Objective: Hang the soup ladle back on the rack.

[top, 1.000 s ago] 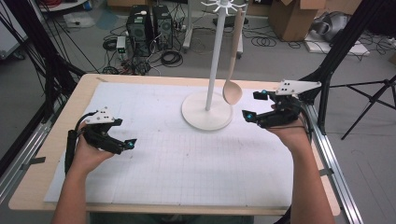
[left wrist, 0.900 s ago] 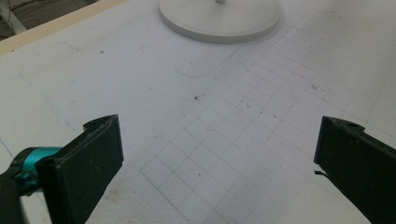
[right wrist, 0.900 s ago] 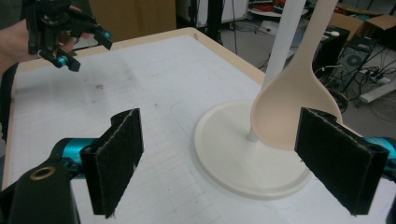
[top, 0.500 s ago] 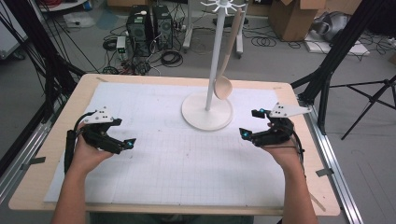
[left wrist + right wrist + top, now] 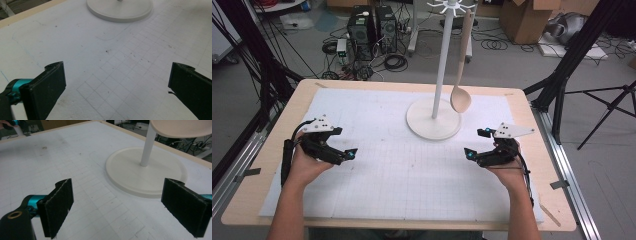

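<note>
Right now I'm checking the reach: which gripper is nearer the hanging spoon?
The right gripper; the wooden spoon hangs on its side of the stand.

1. The high view looks forward and down from above the person's side, taking in the whole table (image 5: 277,200) and the floor beyond.
2. The left gripper view sits low and close over the mat (image 5: 120,75), facing the stand (image 5: 120,11) base.
3. The right gripper view, equally low, faces the same stand (image 5: 146,170) from nearer.
4. All three share stand and mat.

A spoon (image 5: 461,95) hangs from the stand (image 5: 433,118) at the mat's (image 5: 382,170) far middle.
</note>
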